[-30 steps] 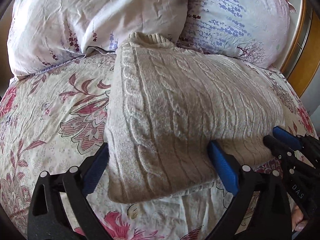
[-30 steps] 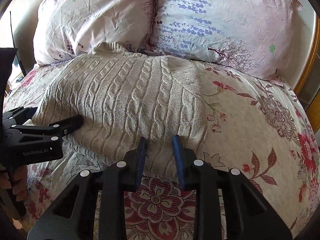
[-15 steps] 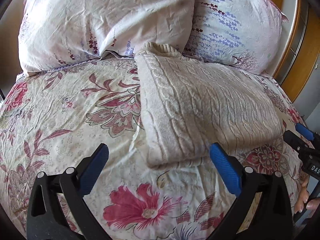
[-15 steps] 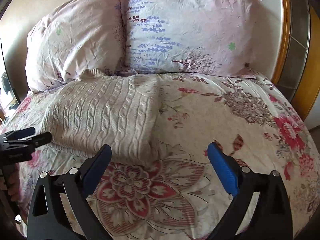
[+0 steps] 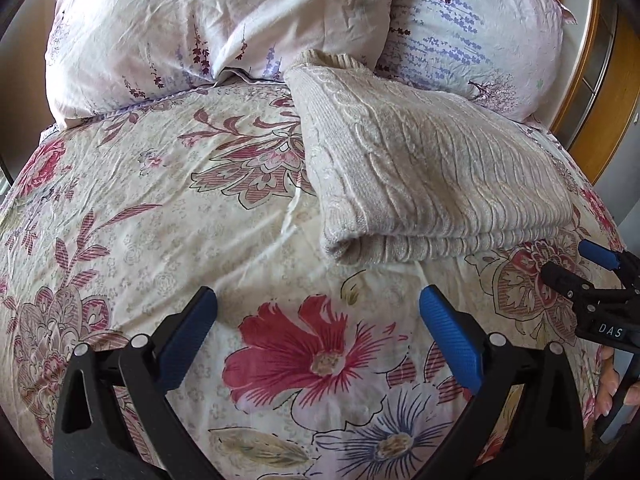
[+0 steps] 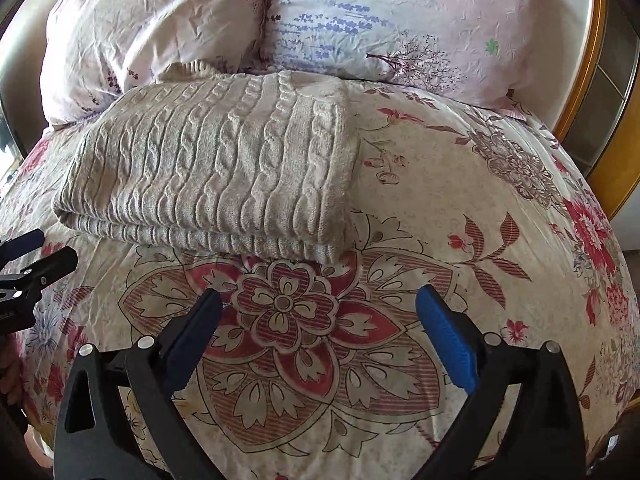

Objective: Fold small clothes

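A cream cable-knit sweater lies folded in a thick rectangle on the floral bedspread, its far end against the pillows. It also shows in the right wrist view. My left gripper is open and empty, held back from the sweater's near left corner. My right gripper is open and empty, held back from the sweater's near right corner. Each gripper shows at the edge of the other's view: the right one and the left one.
Two pillows lean at the head of the bed behind the sweater. A wooden frame runs along the bed's right side. The flowered bedspread spreads out to the right of the sweater.
My right gripper was nearly shut on the sweater's near edge; it has opened and let go. Both grippers have pulled back from the sweater, which now lies folded on the bed.
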